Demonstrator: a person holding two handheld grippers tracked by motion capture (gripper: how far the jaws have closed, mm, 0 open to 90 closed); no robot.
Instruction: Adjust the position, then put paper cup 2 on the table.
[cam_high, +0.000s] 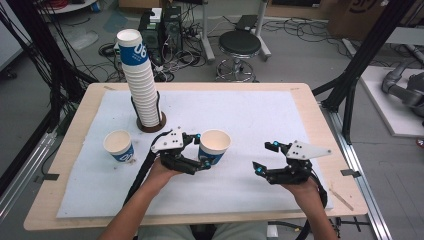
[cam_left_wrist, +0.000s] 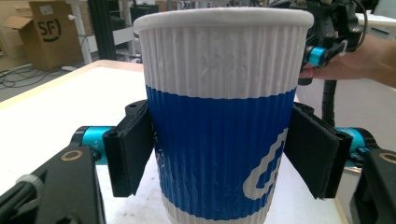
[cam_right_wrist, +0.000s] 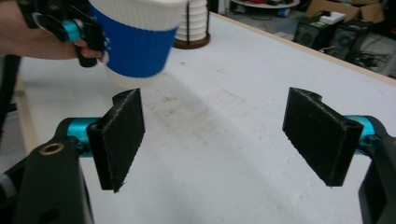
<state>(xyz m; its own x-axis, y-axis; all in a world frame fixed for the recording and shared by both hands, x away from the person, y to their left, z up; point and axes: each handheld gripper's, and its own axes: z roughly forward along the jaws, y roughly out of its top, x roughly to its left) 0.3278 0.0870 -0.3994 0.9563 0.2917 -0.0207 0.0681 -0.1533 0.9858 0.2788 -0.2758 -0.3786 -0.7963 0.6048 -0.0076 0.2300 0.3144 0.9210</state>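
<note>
Near the middle of the high view, the left gripper (cam_high: 200, 150) is clenched on a blue-and-white paper cup (cam_high: 214, 146) — in the left gripper view its two black pads press the ribbed blue band of the cup (cam_left_wrist: 219, 121) from either side. The cup stands upright over the white mat (cam_high: 260, 120) covering the tabletop (cam_high: 80, 125); whether its base touches the mat cannot be told. At right of centre the right gripper (cam_high: 267, 157) is released, jaws spread wide with nothing between them, the mat showing through the gap in the right gripper view. A second, matching cup (cam_high: 119, 145) stands upright at the left of the frame, well apart from the held one. Behind them, toward upper left, a tall stack of cups (cam_high: 140, 80) rises from a round wooden holder (cam_high: 151, 125).
</note>
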